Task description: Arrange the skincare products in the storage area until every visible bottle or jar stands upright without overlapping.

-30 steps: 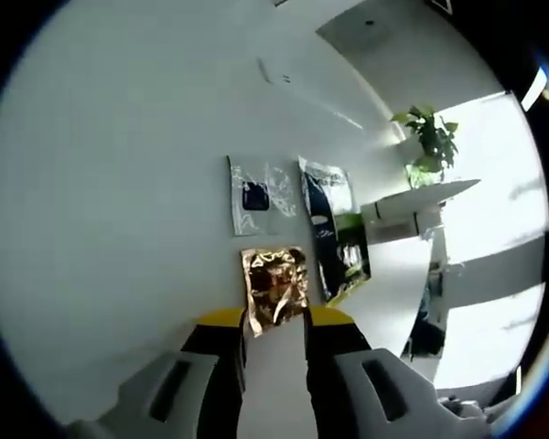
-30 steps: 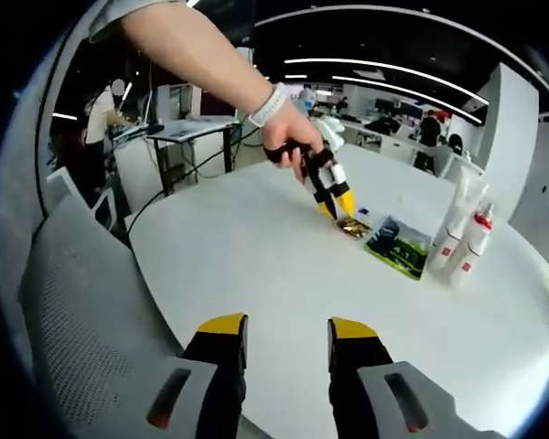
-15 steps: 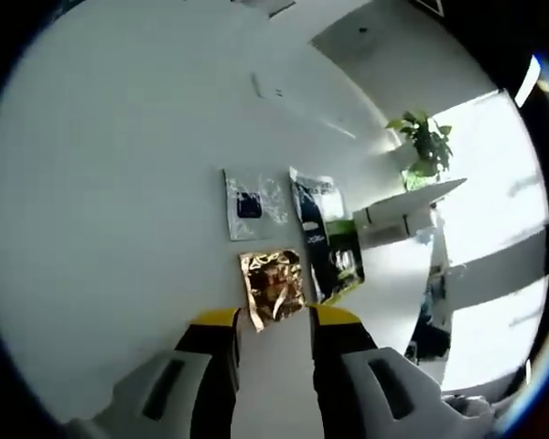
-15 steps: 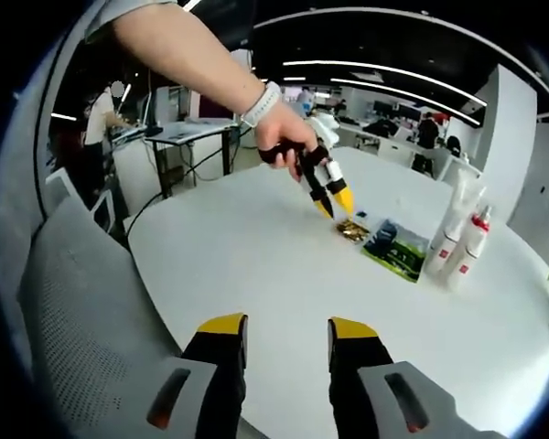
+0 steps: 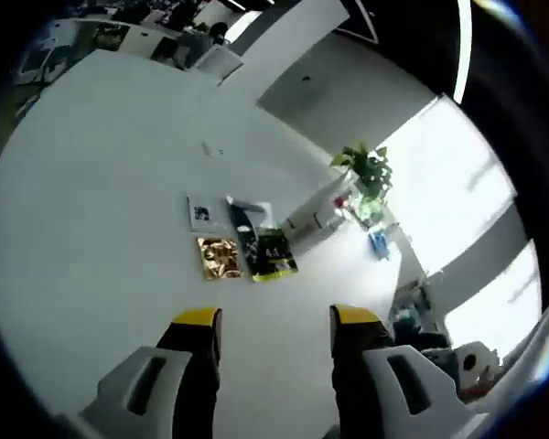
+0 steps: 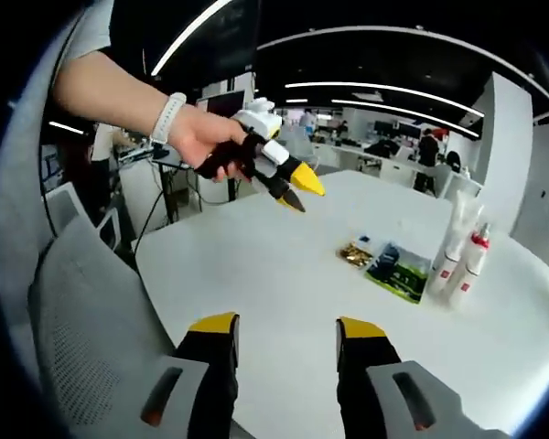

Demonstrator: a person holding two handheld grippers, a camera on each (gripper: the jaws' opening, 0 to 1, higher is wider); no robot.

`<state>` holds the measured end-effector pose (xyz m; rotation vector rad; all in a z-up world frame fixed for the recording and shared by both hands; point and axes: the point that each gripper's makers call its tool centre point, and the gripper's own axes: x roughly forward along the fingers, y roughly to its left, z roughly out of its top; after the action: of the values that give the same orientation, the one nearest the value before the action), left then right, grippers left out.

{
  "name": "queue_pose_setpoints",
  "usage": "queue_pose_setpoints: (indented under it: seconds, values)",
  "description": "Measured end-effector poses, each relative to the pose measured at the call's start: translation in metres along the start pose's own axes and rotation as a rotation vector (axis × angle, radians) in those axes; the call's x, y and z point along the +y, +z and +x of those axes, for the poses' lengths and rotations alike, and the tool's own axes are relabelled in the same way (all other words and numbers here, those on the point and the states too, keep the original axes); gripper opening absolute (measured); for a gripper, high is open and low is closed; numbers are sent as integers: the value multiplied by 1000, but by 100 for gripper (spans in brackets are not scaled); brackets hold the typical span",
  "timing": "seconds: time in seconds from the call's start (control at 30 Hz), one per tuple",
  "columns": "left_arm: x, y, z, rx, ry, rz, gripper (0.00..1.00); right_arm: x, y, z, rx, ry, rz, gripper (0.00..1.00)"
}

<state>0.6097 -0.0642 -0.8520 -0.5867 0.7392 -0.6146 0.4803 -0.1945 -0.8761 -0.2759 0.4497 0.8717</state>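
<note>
A tall white tube (image 6: 452,229) and a slimmer white bottle with a red cap (image 6: 473,249) stand upright side by side at the table's far right; they look small in the left gripper view (image 5: 322,212). Flat on the white table (image 6: 256,265) lie a gold sachet (image 5: 218,257) (image 6: 355,253), a dark and green packet (image 5: 267,251) (image 6: 398,271) and a clear sachet with a blue patch (image 5: 201,213). My left gripper (image 5: 274,317) (image 6: 302,194) hangs open in the air, well short of the sachets. My right gripper (image 6: 286,325) is open over the near table edge.
A grey mesh chair (image 6: 73,320) stands at the table's near left edge. A potted plant (image 5: 366,169) is beyond the bottles. Desks and people fill the office in the background. The person's arm (image 6: 119,87) reaches across the upper left.
My left gripper has lifted up and back from the gold sachet, with its jaws spread wider. The sachets now look smaller and farther off. My right gripper has barely moved.
</note>
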Motion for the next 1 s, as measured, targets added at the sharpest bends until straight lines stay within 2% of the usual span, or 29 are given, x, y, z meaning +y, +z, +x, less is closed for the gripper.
queue_pose_setpoints:
  seconds: [0.07,0.13,0.17,0.2,0.23,0.37,0.43,0.67,0.77,0.83,0.9,1.0]
  values:
    - [-10,-1,-14,-45,-14,16,50,0,8,-2,-40,1,8,43]
    - [-13,-5,-30,-78,12,57,55,1,14,-4,-73,6,19,45]
    - [-14,-9,-39,-76,33,132,56,2,18,-5,-96,14,31,46]
    - [-14,-13,-46,-71,50,180,57,3,21,-7,-117,23,35,46]
    - [-16,-13,-55,-91,63,216,58,4,24,-8,-131,29,38,46]
    - [-28,-16,-81,-163,71,256,63,7,30,-11,-163,45,48,47]
    - [-33,-17,-95,-213,100,305,68,10,33,-11,-177,56,48,48]
    - [-44,-45,-126,-296,134,348,76,18,45,-16,-239,93,64,58]
    - [-39,-58,-139,-335,192,403,80,17,46,-19,-258,95,68,64]
    - [-34,-72,-147,-334,241,459,84,14,46,-20,-263,88,73,66]
    - [-34,-84,-151,-330,248,462,87,11,47,-20,-269,76,83,70]
    - [-30,-103,-158,-326,281,490,98,9,48,-20,-275,73,106,76]
